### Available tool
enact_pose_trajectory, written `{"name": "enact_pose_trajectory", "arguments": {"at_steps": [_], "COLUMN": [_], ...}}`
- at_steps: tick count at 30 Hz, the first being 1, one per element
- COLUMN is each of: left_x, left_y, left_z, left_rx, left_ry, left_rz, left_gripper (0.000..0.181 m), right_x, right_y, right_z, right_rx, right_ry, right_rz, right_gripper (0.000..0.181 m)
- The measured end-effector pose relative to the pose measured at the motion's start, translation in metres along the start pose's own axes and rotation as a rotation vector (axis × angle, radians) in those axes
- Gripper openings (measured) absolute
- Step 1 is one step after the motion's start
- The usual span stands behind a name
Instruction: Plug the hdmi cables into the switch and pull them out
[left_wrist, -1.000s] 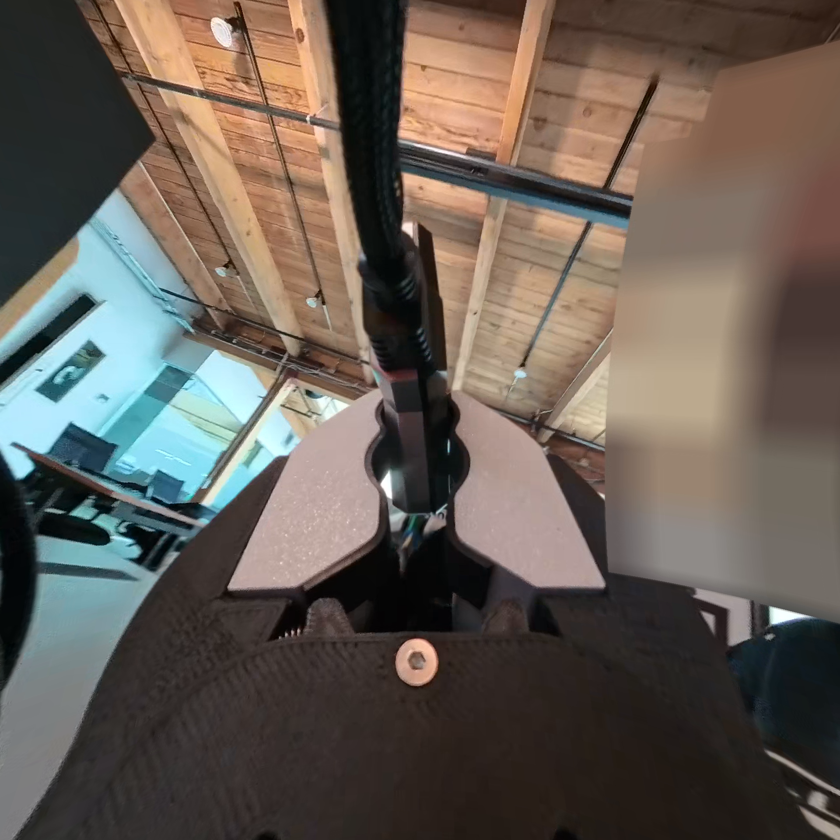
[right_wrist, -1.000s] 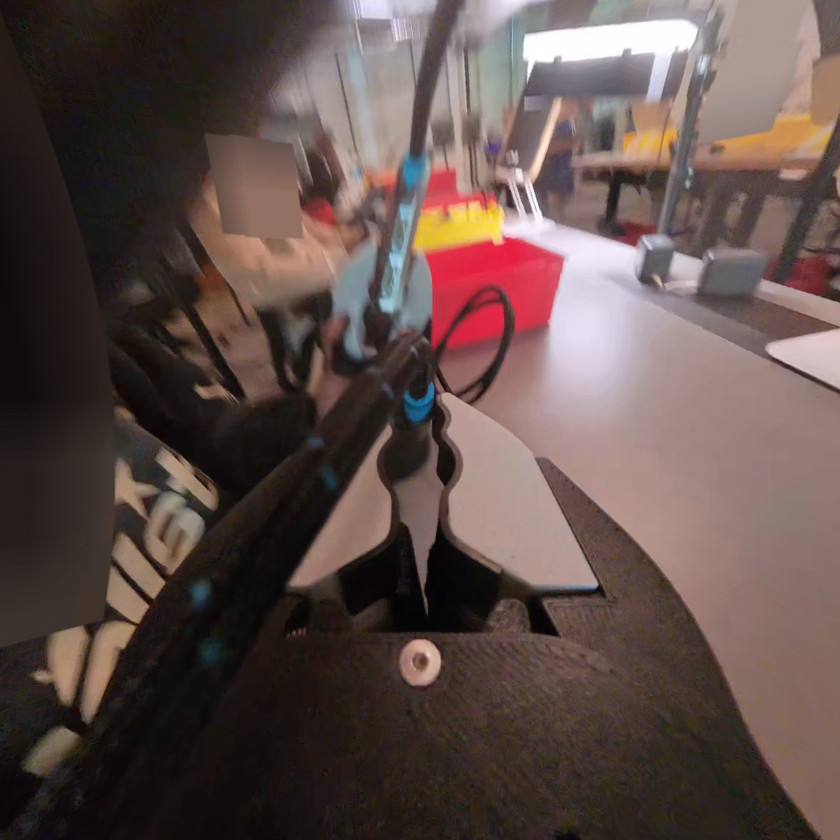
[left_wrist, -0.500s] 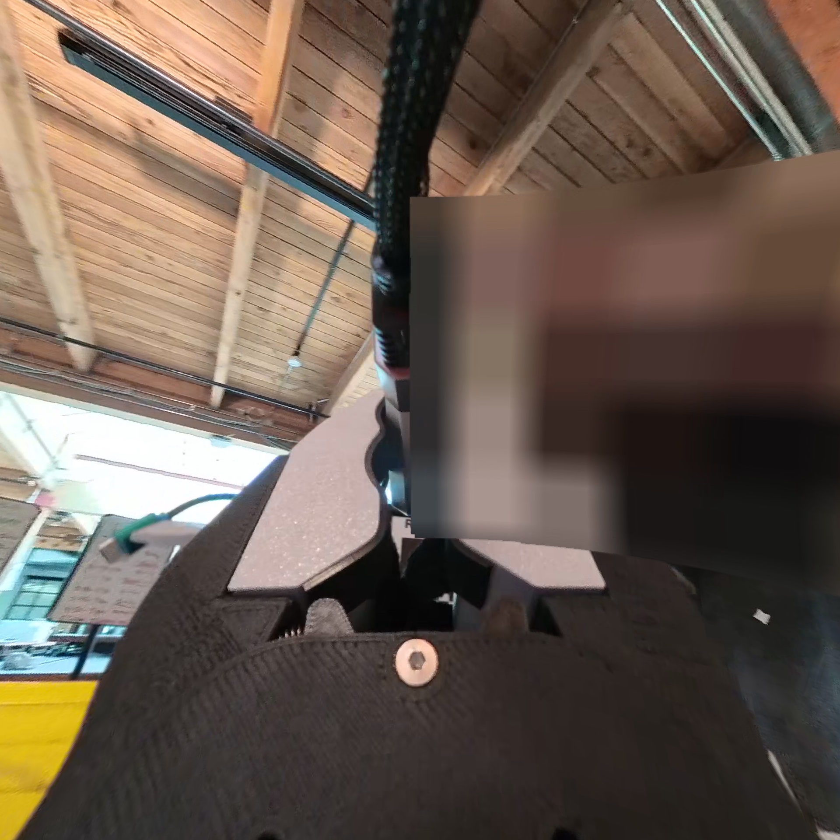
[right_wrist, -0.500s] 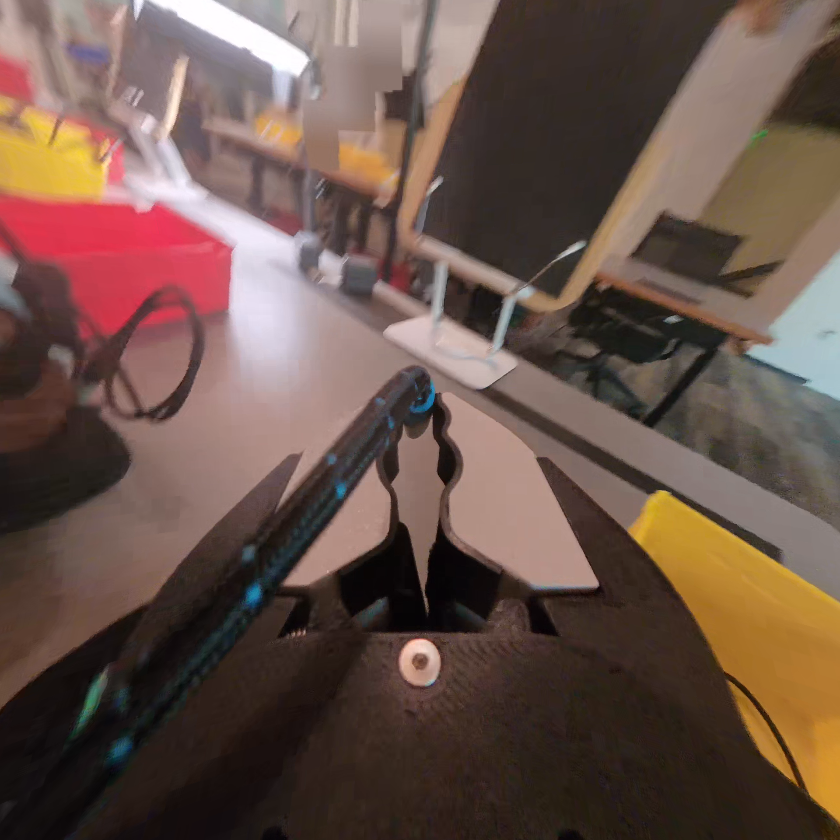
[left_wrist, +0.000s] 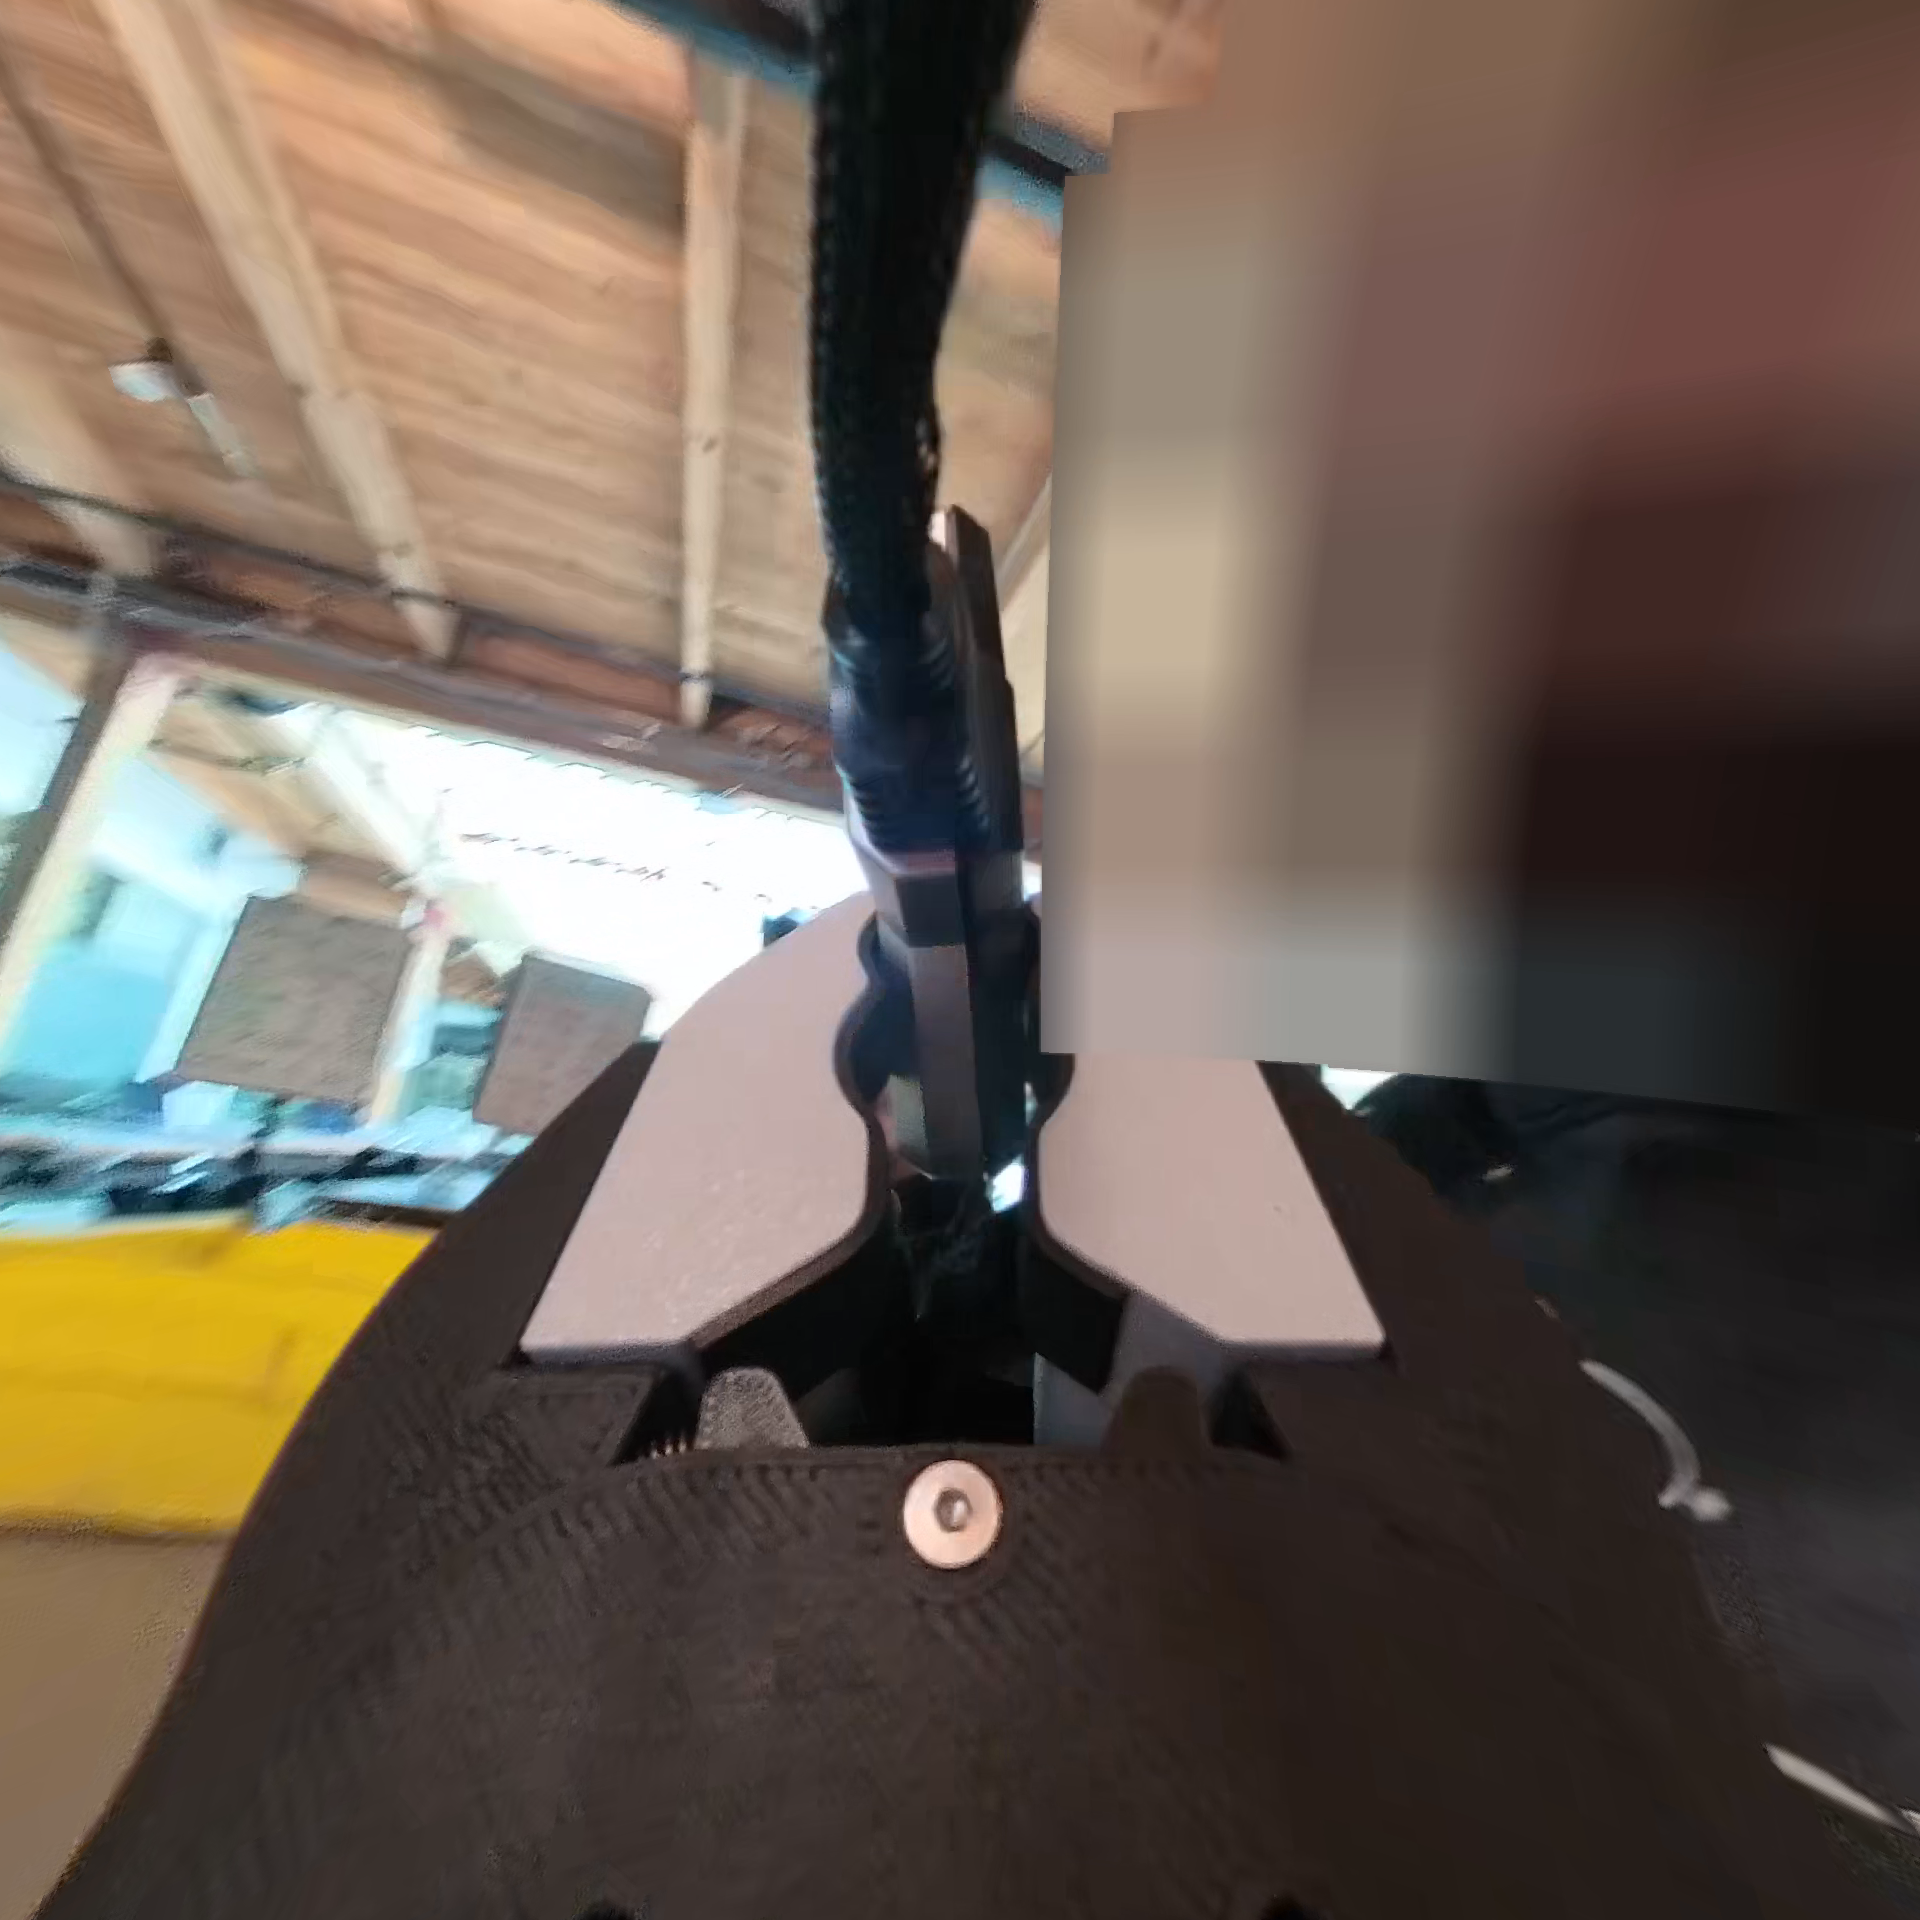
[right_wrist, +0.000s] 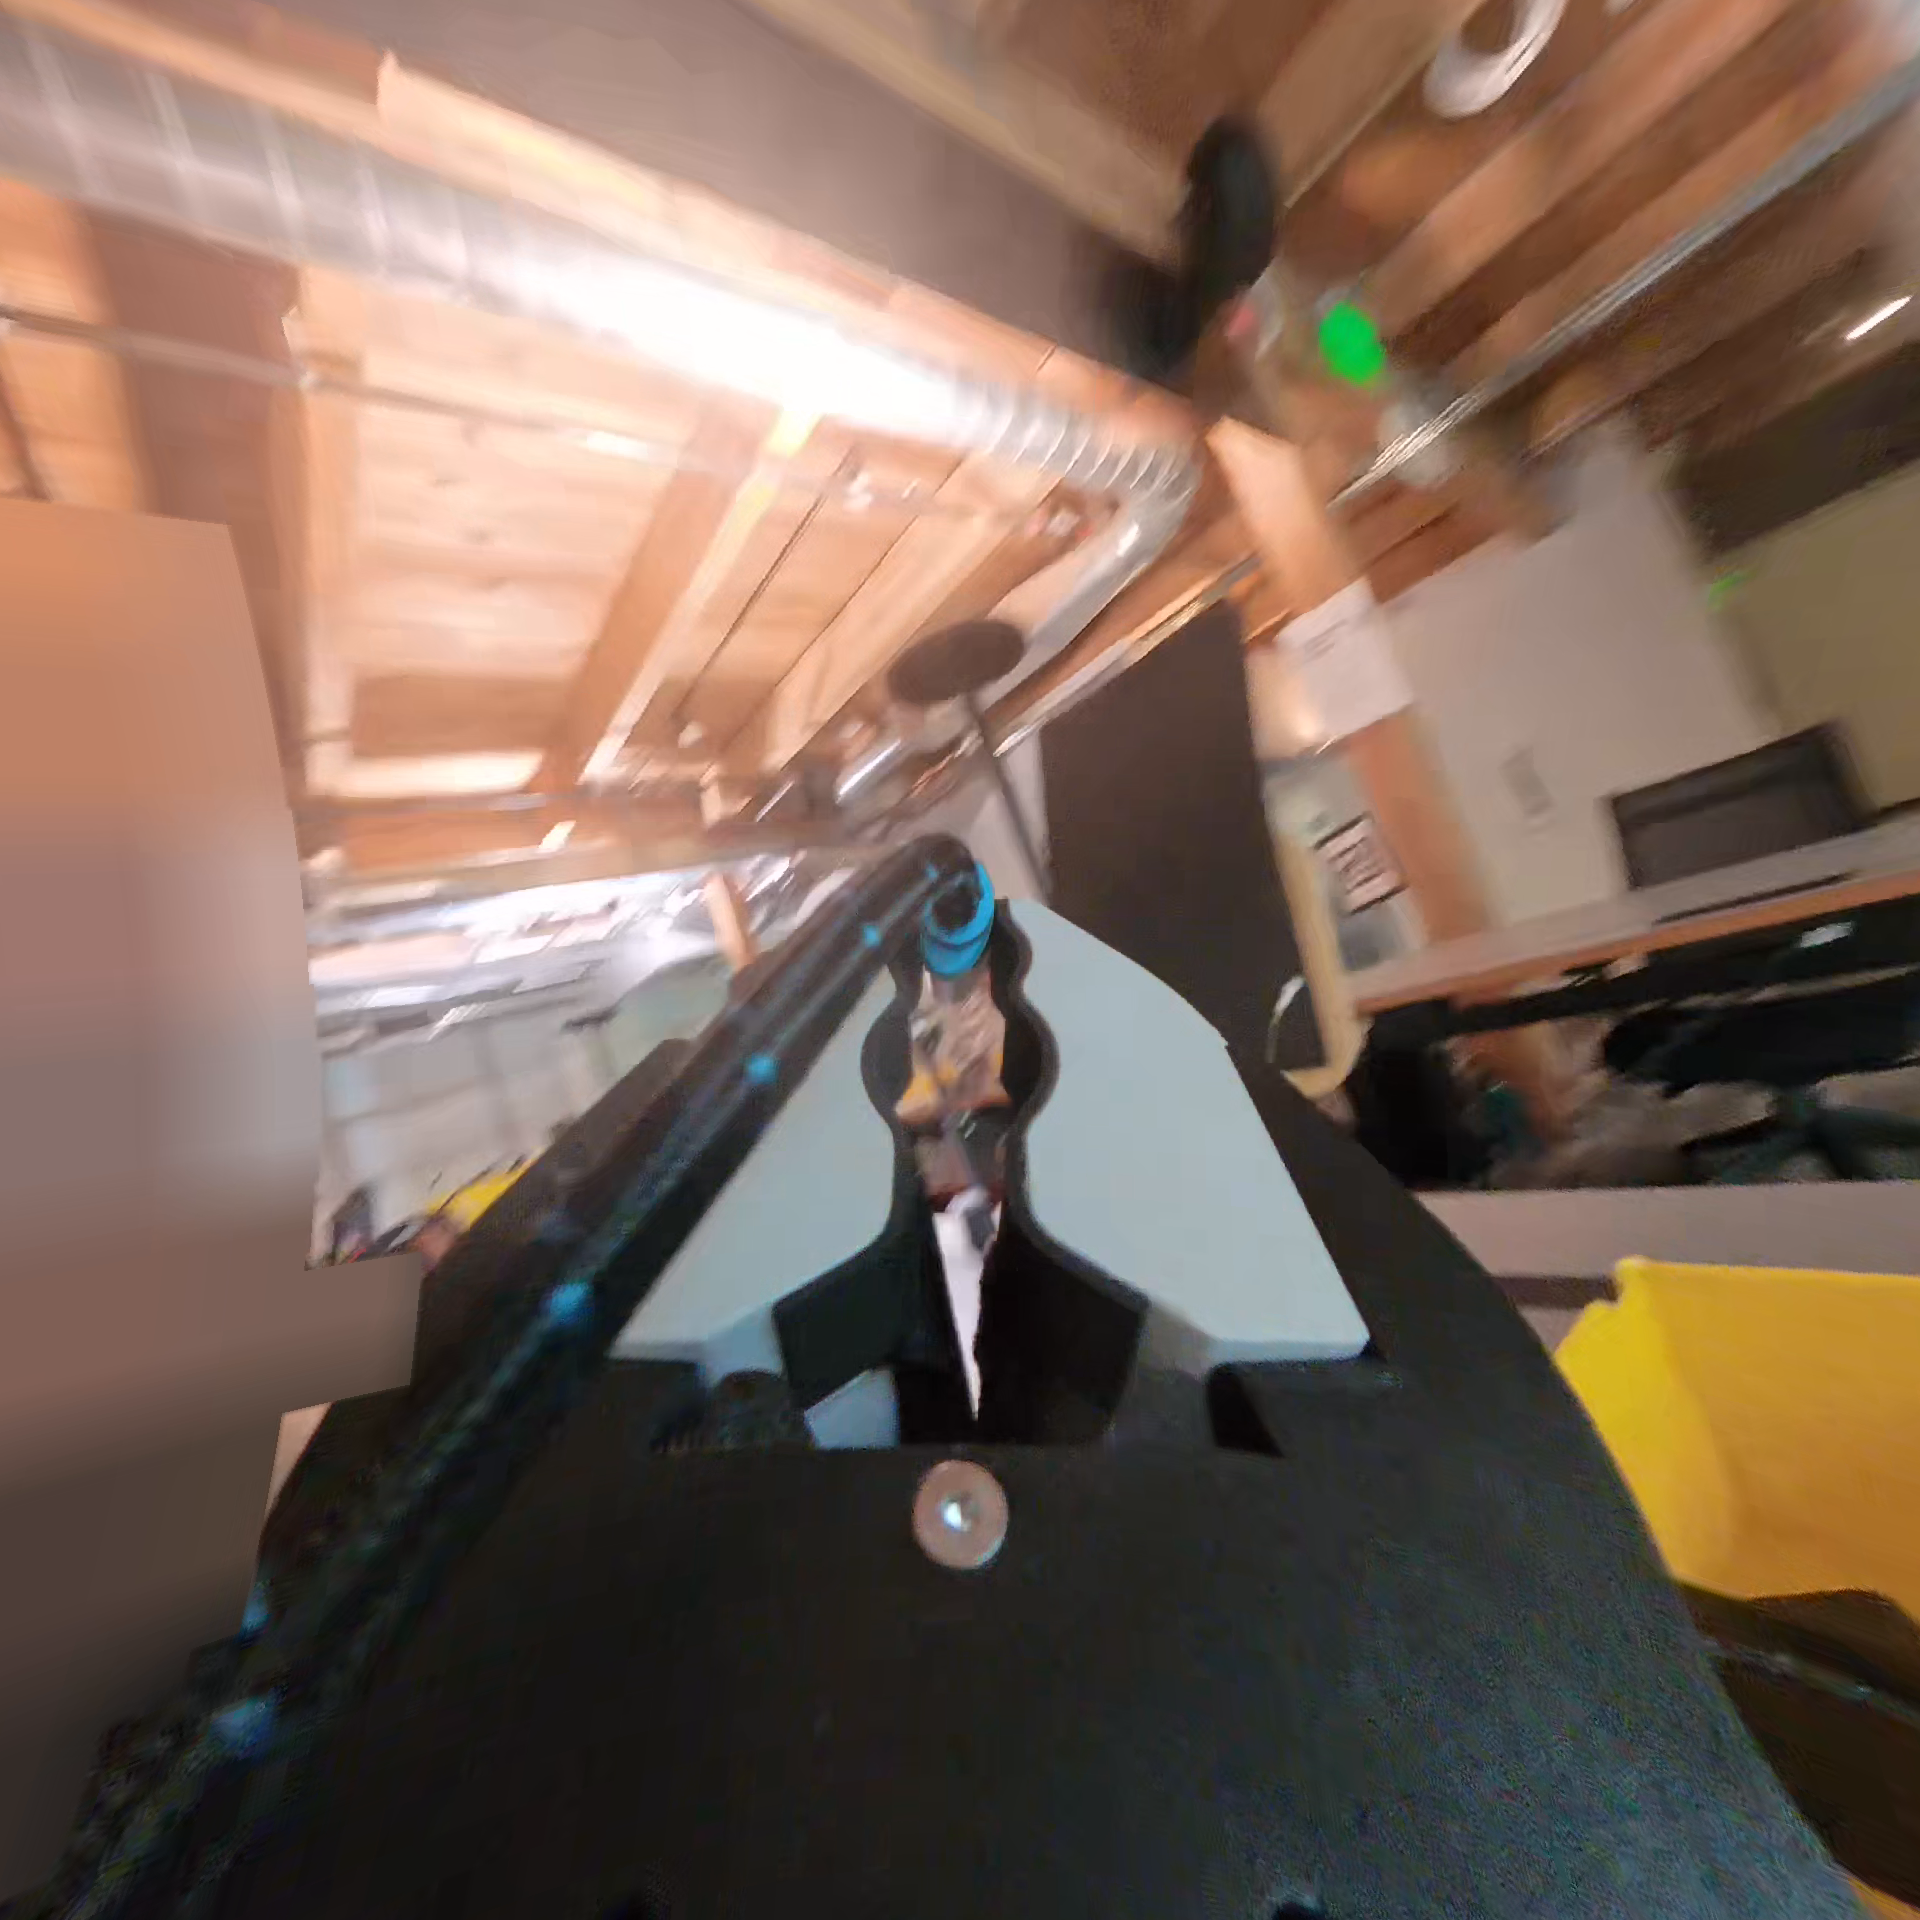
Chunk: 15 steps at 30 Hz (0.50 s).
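My left gripper (left_wrist: 951, 987) points up at the wooden ceiling and is shut on a black HDMI plug (left_wrist: 930, 935). Its thick black braided cable (left_wrist: 883, 312) runs up out of the frame. A thin flat dark piece (left_wrist: 987, 707) stands against the plug's right side; I cannot tell what it is. My right gripper (right_wrist: 961, 945) also points upward and is shut on an HDMI plug with a blue collar (right_wrist: 958, 930). Its black cable with blue flecks (right_wrist: 665, 1164) runs back over the left finger. No switch is clearly in view.
A yellow bin (left_wrist: 156, 1351) lies low at the left of the left wrist view. A yellow bin (right_wrist: 1745, 1434) is also at the right of the right wrist view, with a grey table (right_wrist: 1662, 1236) and desks behind. Both views are motion-blurred.
My right gripper has swung up from the table and red bin toward the ceiling, the cable still in it. The left view has tilted and turned, bringing the yellow bin into sight. Both grips hold.
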<state>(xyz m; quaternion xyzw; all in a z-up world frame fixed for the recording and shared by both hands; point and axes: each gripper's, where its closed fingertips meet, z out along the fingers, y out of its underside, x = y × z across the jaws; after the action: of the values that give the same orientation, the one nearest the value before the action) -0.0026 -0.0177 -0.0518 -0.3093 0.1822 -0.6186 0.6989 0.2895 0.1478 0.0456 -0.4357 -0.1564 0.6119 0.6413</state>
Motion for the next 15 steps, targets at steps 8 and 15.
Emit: {"name": "enact_pose_trajectory", "arguments": {"at_steps": [8, 15], "left_x": [-0.041, -0.065], "left_y": [-0.002, -0.038], "left_z": [-0.012, -0.045], "left_rx": [-0.028, 0.151], "left_ry": [-0.359, -0.637], "left_rz": [0.230, 0.326], "left_gripper": [0.021, 0.021], "right_x": [-0.050, -0.055], "right_y": [0.054, 0.087], "right_z": [0.014, 0.010], "right_rx": [-0.325, -0.515], "right_ry": [-0.282, -0.357], "right_rz": [0.003, -0.035], "right_gripper": [0.012, 0.011]}}
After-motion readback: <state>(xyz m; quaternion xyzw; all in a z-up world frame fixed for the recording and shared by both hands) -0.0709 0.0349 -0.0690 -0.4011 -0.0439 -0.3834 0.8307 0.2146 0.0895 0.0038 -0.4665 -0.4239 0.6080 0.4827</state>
